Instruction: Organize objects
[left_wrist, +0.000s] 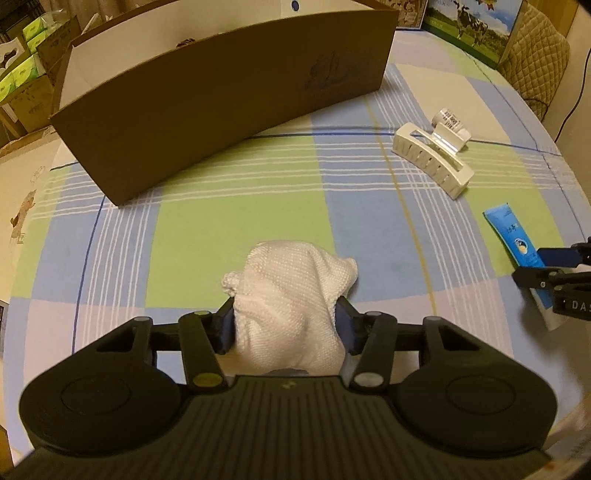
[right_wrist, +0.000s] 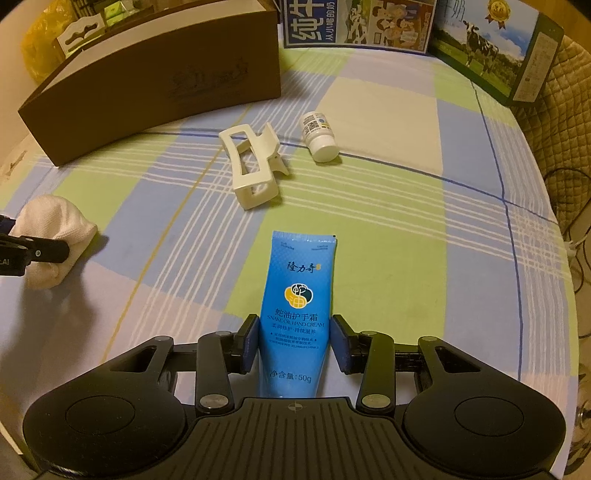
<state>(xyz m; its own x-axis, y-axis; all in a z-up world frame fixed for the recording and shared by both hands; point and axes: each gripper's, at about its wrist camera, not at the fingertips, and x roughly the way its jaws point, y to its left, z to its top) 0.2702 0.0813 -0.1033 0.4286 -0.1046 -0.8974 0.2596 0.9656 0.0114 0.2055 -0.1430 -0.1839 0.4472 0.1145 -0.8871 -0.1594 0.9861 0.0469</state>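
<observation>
- Left wrist view: nearest the lens, your left gripper (left_wrist: 286, 328) had its pads pressed into both flanks of the white cloth bundle (left_wrist: 291, 302); it read as clamped, with fabric bulging out past the fingers.
- The brown box (left_wrist: 221, 107) lay ahead and slightly left of that gripper, open top up, long wall broadside to you. My read: the coming move was forward and over that wall, so the left arm was the nearer one to the box.
- To the right in this view lay the white hair claw (left_wrist: 434, 162), with the small white bottle (left_wrist: 448, 120) just behind it. The right gripper showed at the far right edge, on the blue tube.
- Right wrist view: nearest the lens, your right gripper (right_wrist: 293, 343) straddled the blue hand cream tube (right_wrist: 297, 314). The tube's long axis ran straight along the fingers, crimped end pointing away.
- The left pad looked to be touching the tube, but I saw a sliver of gap at the right pad, so I couldn't tell whether you'd closed fully. The tube looked flat on the checked tablecloth (right_wrist: 406, 229).
- The box sat ahead and well left here, with the claw and bottle between it and the tube.
</observation>
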